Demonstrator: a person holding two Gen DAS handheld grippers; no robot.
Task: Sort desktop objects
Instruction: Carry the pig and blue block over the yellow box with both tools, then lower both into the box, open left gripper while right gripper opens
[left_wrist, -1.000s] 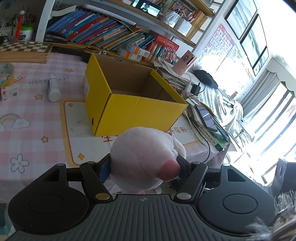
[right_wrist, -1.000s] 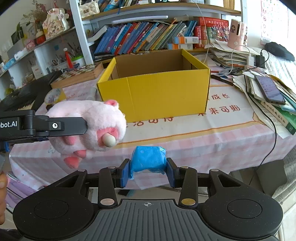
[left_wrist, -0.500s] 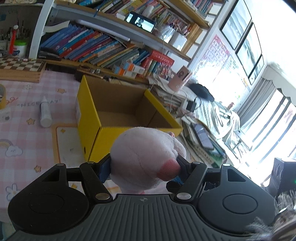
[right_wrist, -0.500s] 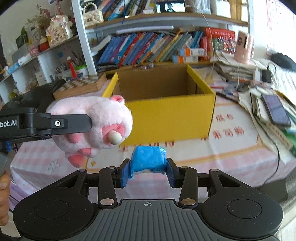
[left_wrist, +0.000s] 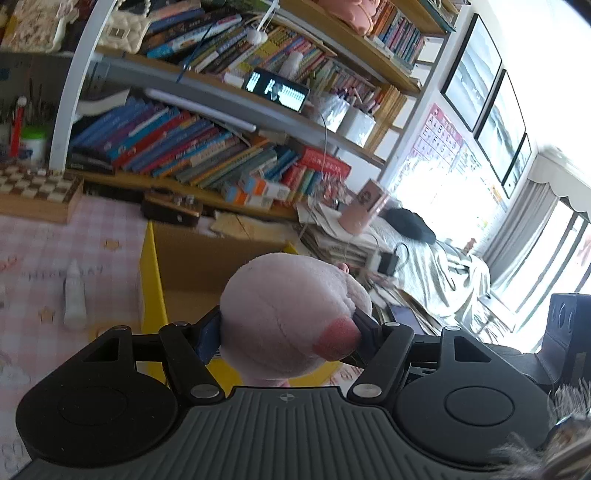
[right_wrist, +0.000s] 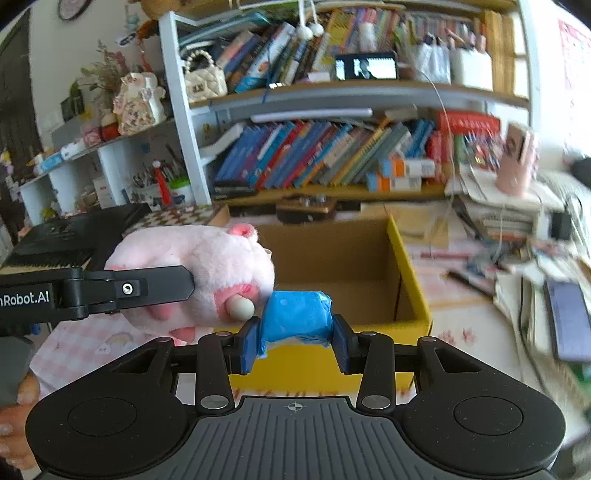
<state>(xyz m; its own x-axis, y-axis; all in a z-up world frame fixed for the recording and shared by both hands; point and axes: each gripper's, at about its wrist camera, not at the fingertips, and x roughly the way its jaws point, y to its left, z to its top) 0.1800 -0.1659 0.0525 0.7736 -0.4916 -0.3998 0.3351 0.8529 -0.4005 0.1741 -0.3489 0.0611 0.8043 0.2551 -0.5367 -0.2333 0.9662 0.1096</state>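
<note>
My left gripper (left_wrist: 288, 328) is shut on a pink plush pig (left_wrist: 288, 314), which fills the middle of the left wrist view. In the right wrist view that pig (right_wrist: 207, 266) hangs at the left, clamped by the left gripper's black fingers (right_wrist: 155, 286). My right gripper (right_wrist: 295, 339) is shut on a small blue packet (right_wrist: 295, 314). An open yellow cardboard box (right_wrist: 410, 284) stands on the desk right behind both held things, its inside empty as far as I can see. In the left wrist view the box (left_wrist: 149, 280) shows behind the pig.
A white bottle (left_wrist: 75, 295) lies on the pink checked tablecloth (left_wrist: 33, 258) left of the box. A chessboard box (left_wrist: 37, 192) and book-filled shelves (right_wrist: 314, 155) stand behind. Papers, a phone (right_wrist: 565, 321) and a pink cup (right_wrist: 515, 162) crowd the right side.
Both grippers have risen and come closer to the yellow box with their loads. The box now sits lower in both views, and its open top shows in the right wrist view.
</note>
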